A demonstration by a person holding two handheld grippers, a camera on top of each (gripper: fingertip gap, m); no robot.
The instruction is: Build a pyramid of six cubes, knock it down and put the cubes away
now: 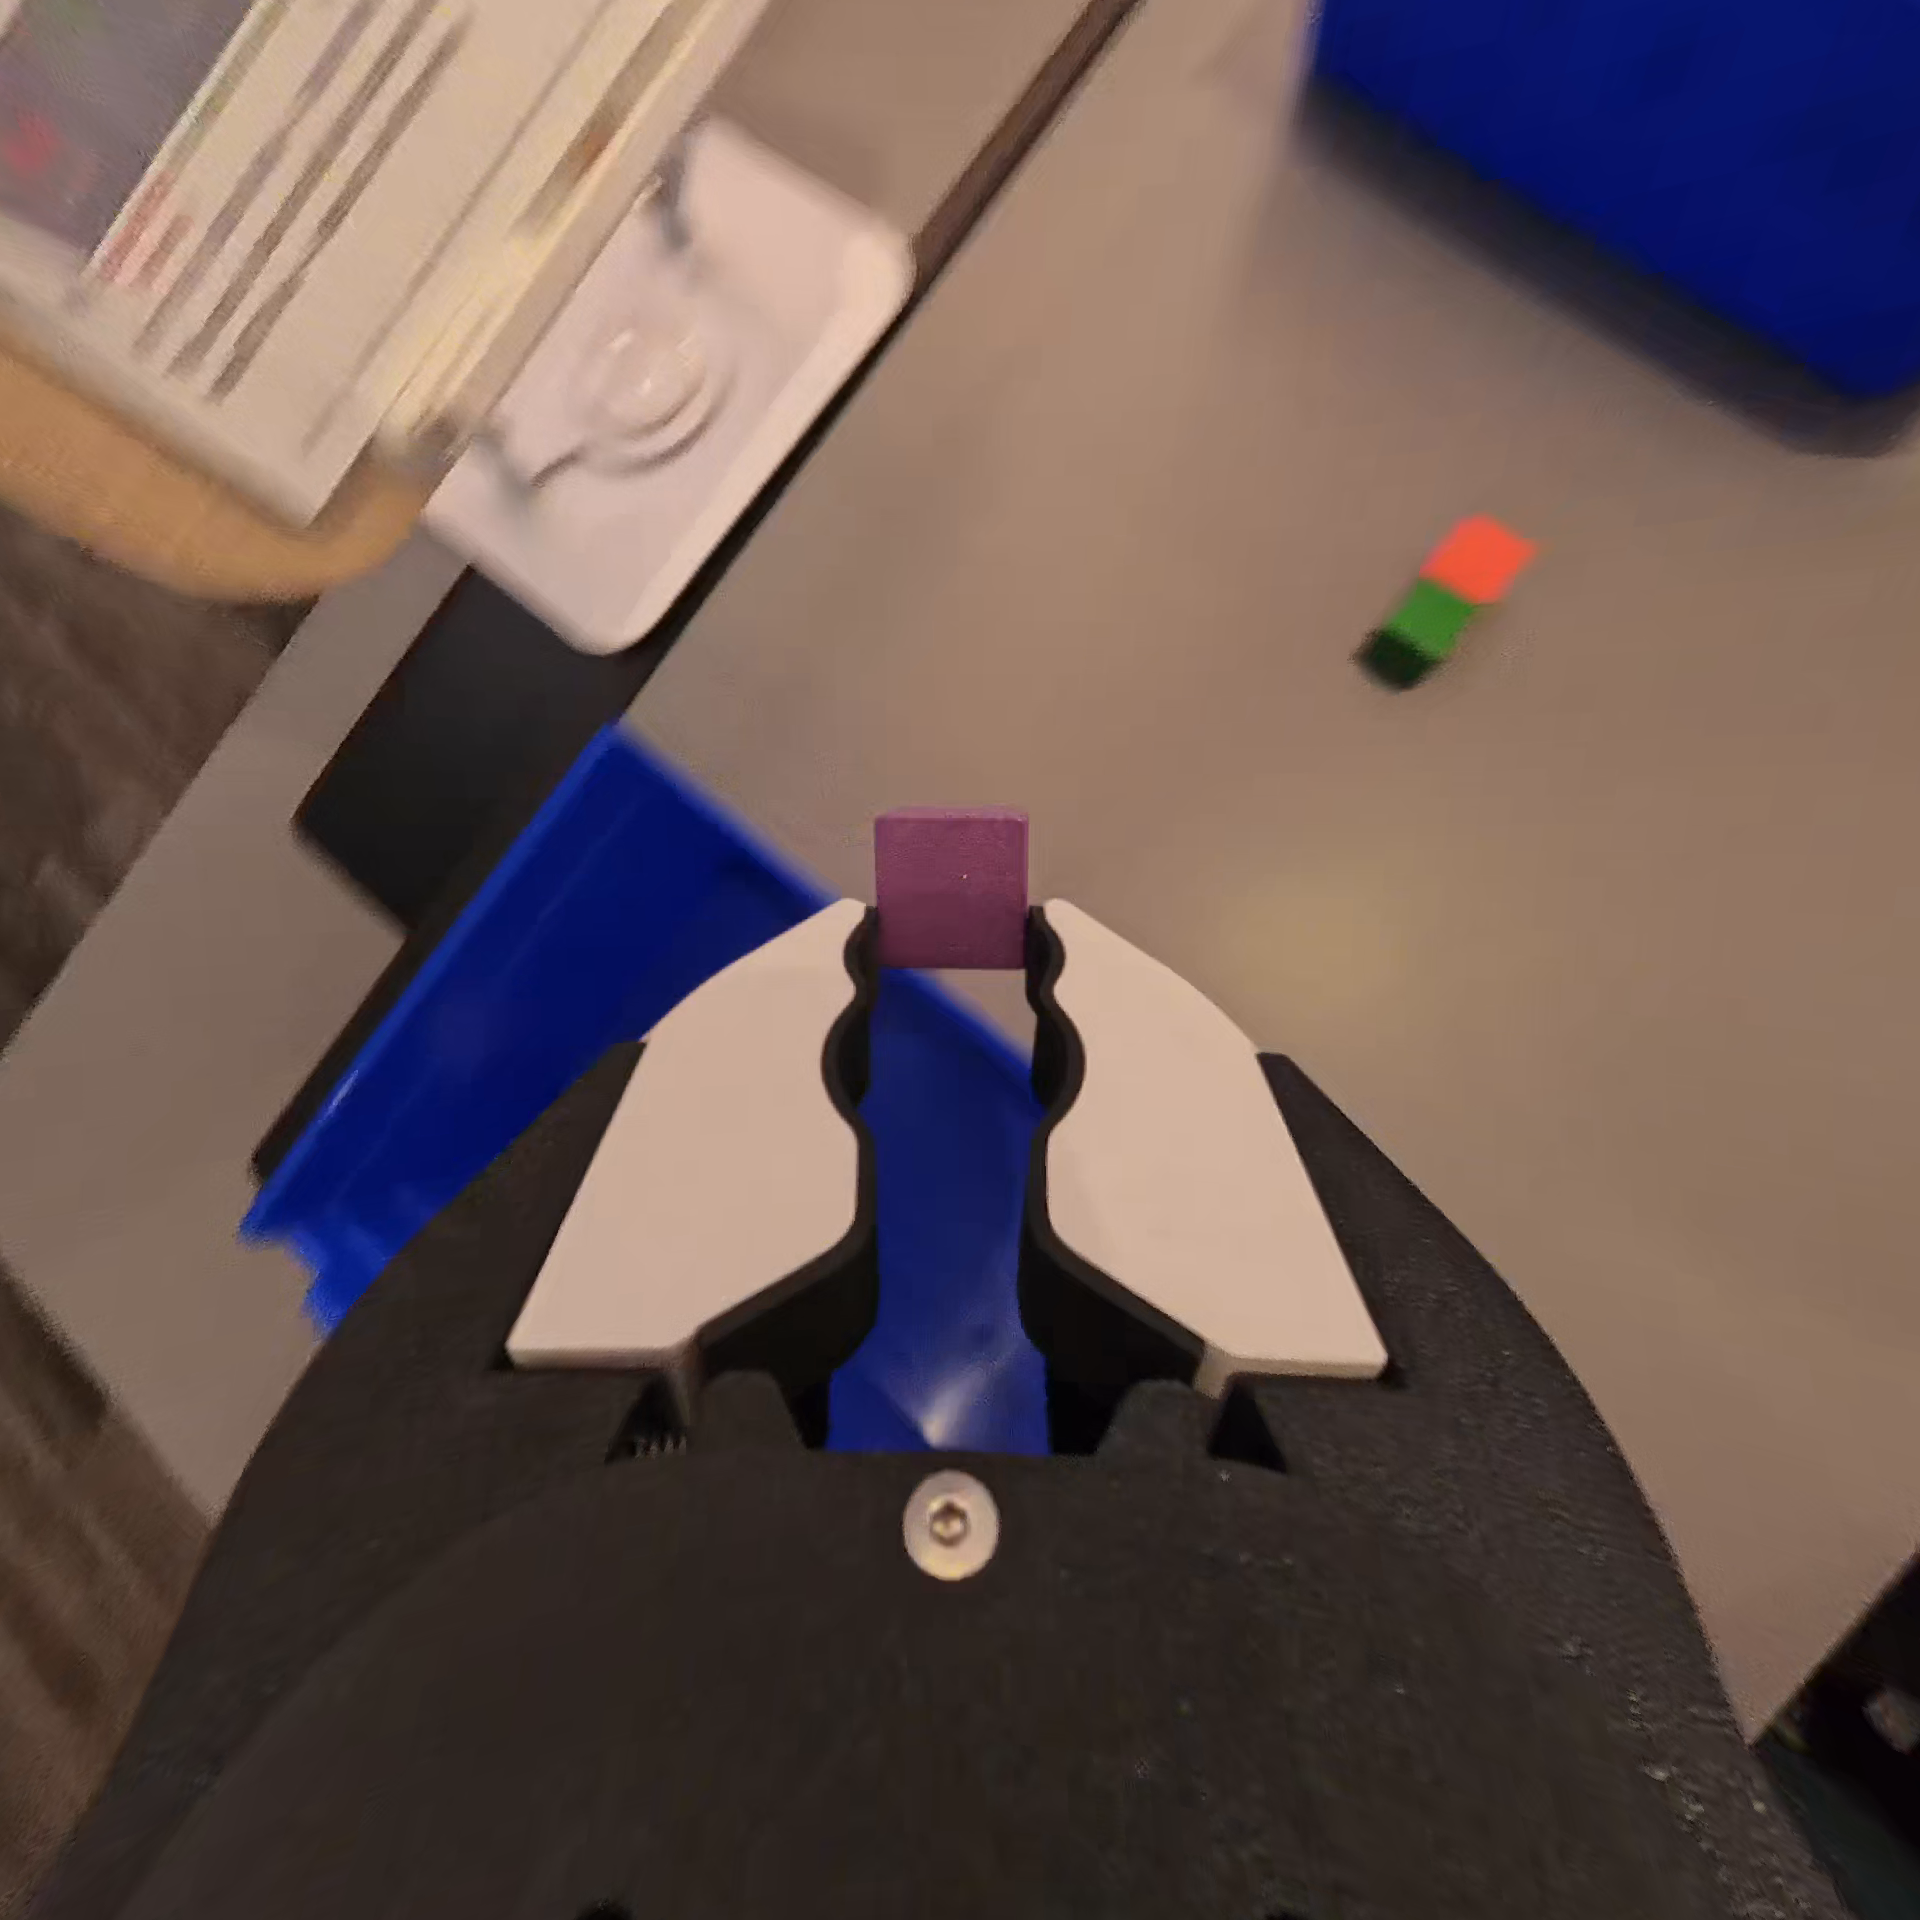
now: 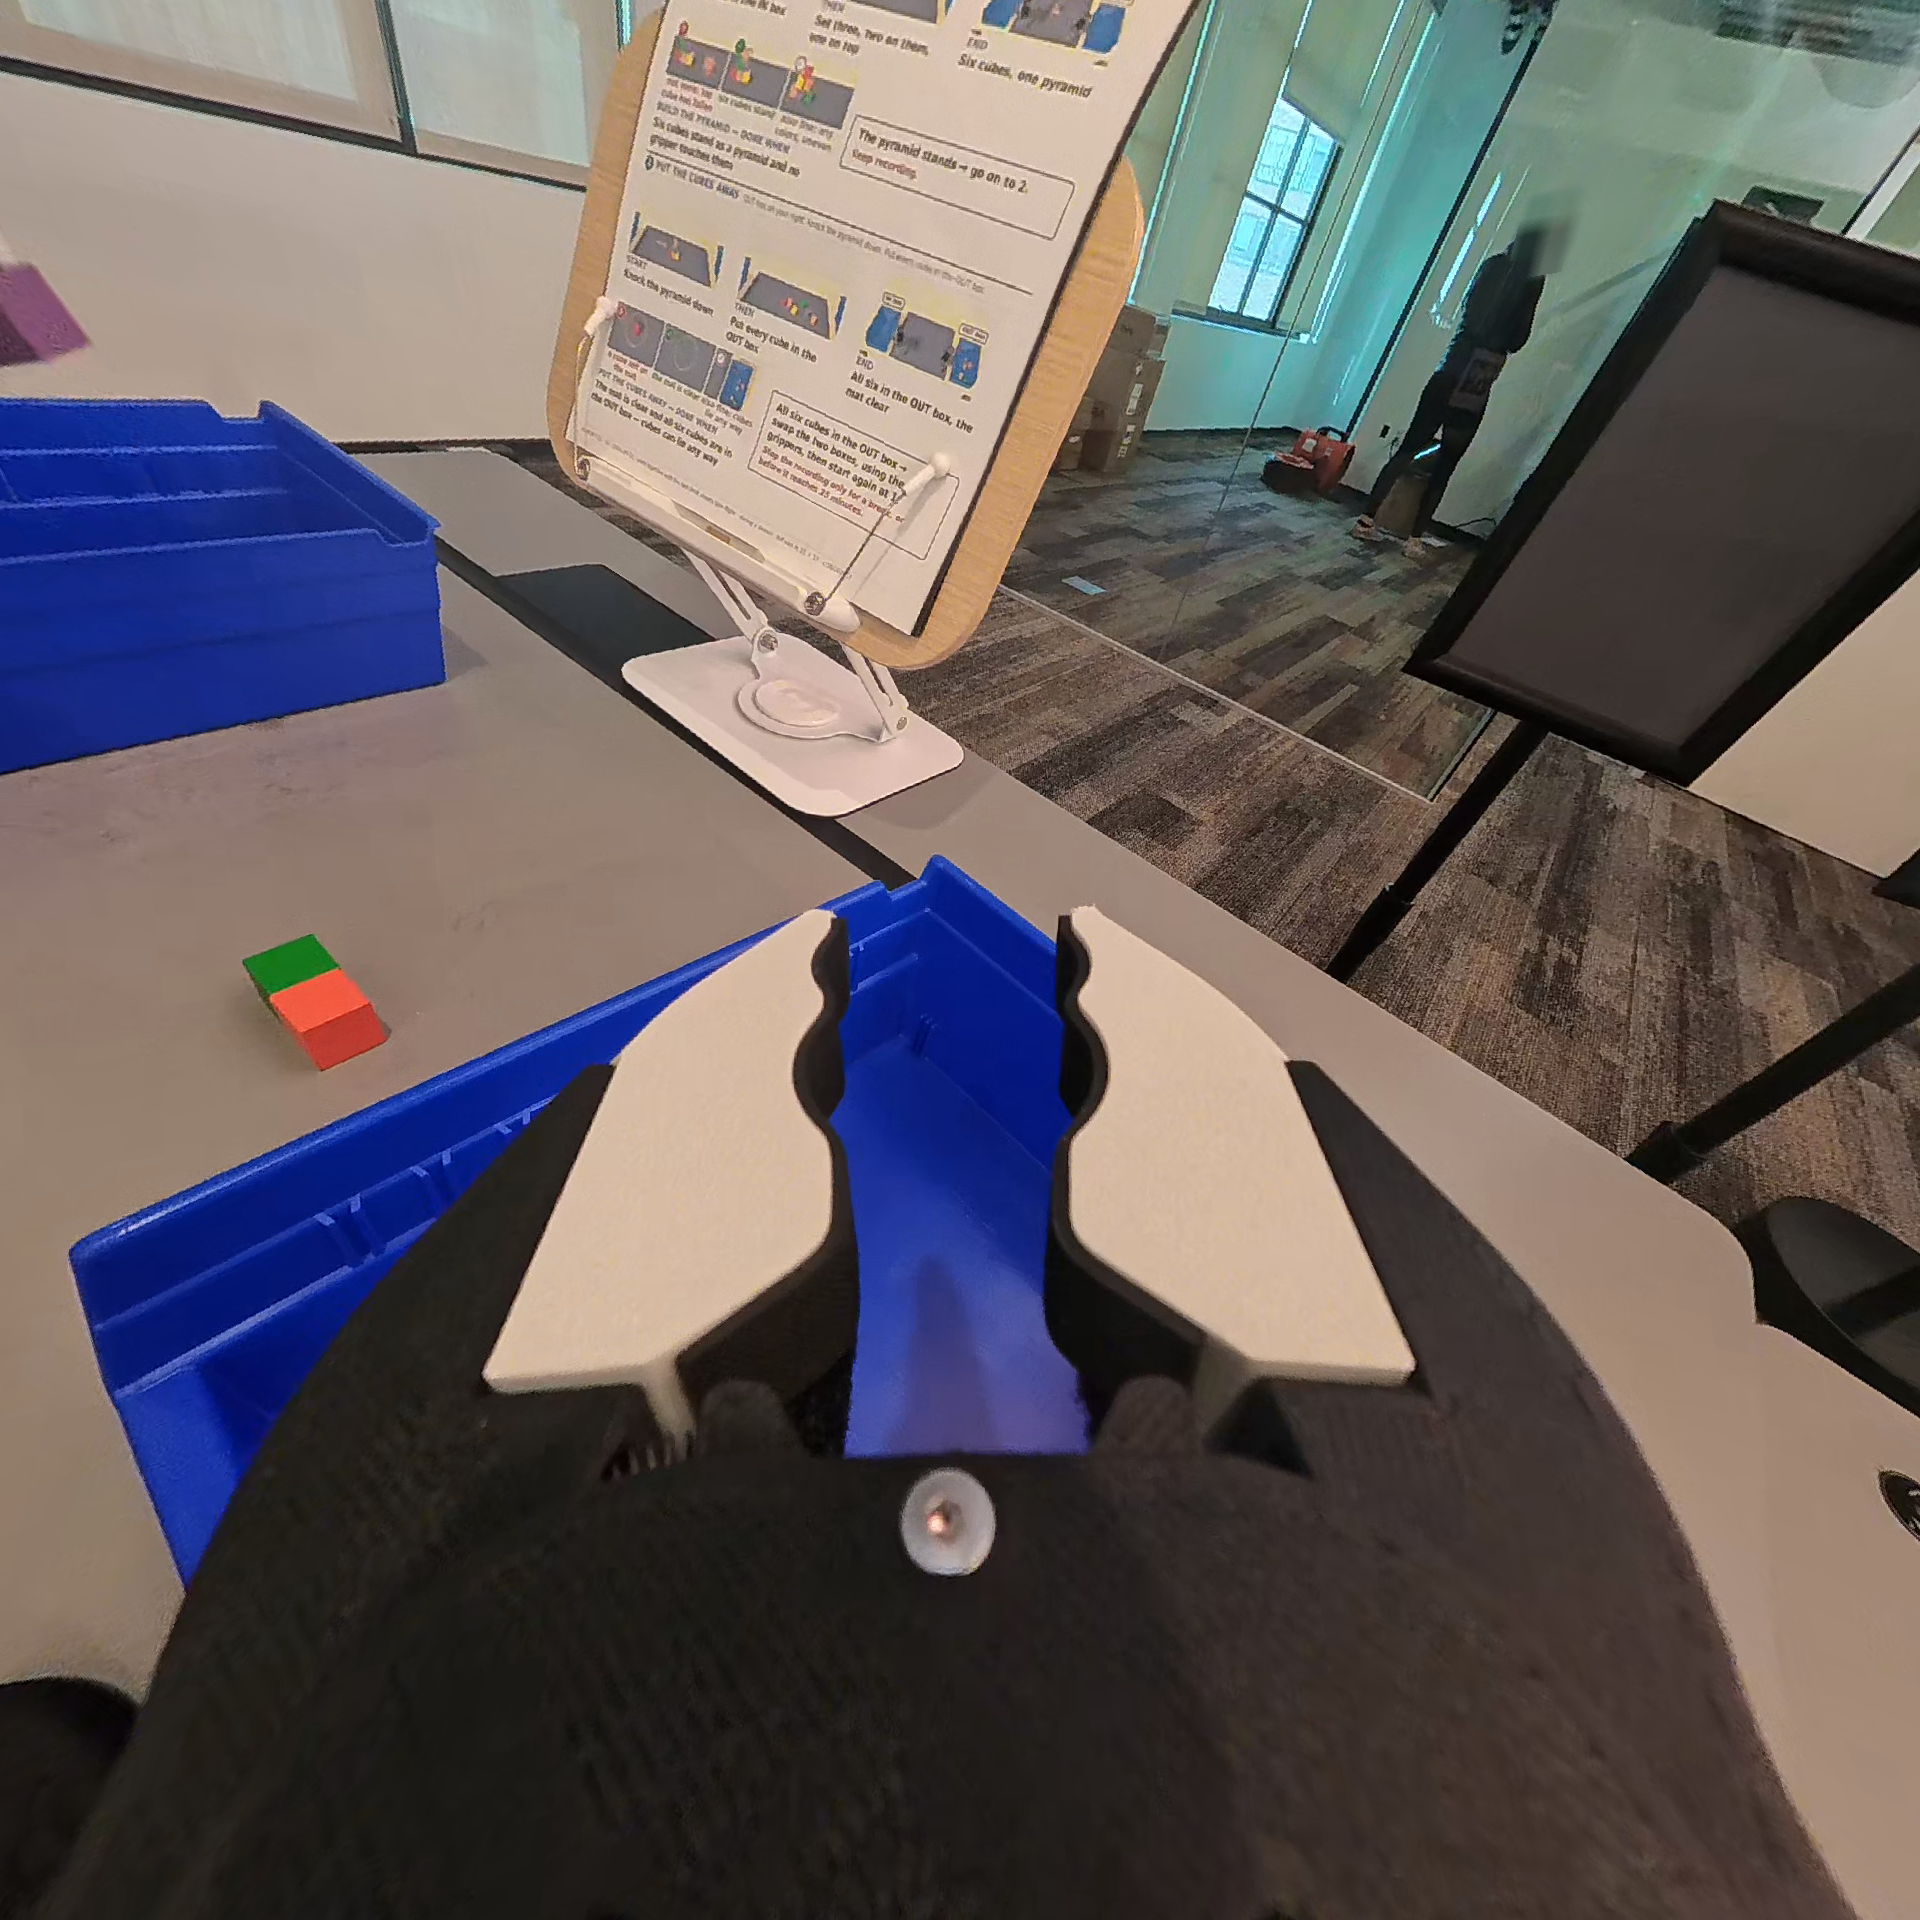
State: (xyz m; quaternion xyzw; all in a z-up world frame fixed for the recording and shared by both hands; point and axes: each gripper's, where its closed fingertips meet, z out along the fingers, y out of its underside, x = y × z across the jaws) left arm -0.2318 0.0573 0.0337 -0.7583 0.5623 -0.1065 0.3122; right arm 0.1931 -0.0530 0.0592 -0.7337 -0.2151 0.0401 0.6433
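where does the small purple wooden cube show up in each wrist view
Left wrist view: the small purple wooden cube sits at picture centre, clamped between the left gripper fingertips.
Right wrist view: a blurred sliver of it at the far left edge, above the far blue plastic bin.
Shared landmark: the touching green cube and orange-red cube on the grey table.

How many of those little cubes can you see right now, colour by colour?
Purple cube, held in the left gripper: 1
Green cube, on the table: 1
Red-orange cube, touching the green one: 1
Total: 3 cubes in view. The right gripper holds none.
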